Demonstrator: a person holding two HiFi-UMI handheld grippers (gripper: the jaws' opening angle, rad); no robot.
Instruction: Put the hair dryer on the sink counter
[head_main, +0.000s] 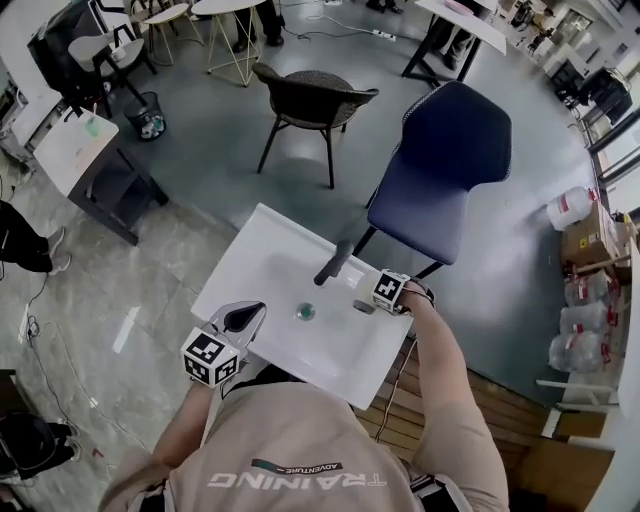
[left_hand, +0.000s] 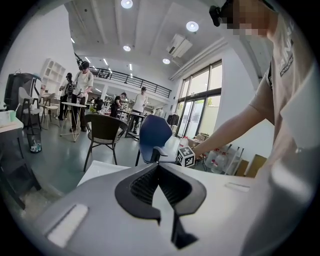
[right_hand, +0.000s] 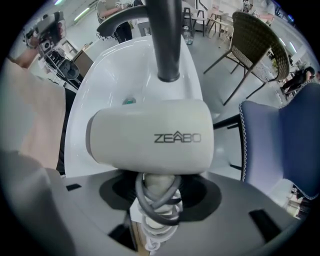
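Observation:
A white hair dryer (right_hand: 150, 137) marked ZEABO fills the right gripper view, its grey cord wound round the handle. My right gripper (right_hand: 155, 192) is shut on that handle. In the head view the right gripper (head_main: 366, 303) holds the hair dryer (head_main: 362, 306) low over the white sink counter (head_main: 260, 250), just right of the dark faucet (head_main: 335, 262) and the drain (head_main: 305, 312). My left gripper (head_main: 248, 316) is over the counter's near left edge. Its jaws (left_hand: 159, 167) are shut with nothing between them.
A blue chair (head_main: 440, 170) stands right behind the sink, with a dark wicker chair (head_main: 315, 95) further back. Under the counter there is a wooden cabinet (head_main: 400, 420). Water jugs (head_main: 585, 330) and boxes line the right wall. Several people stand far off by tables.

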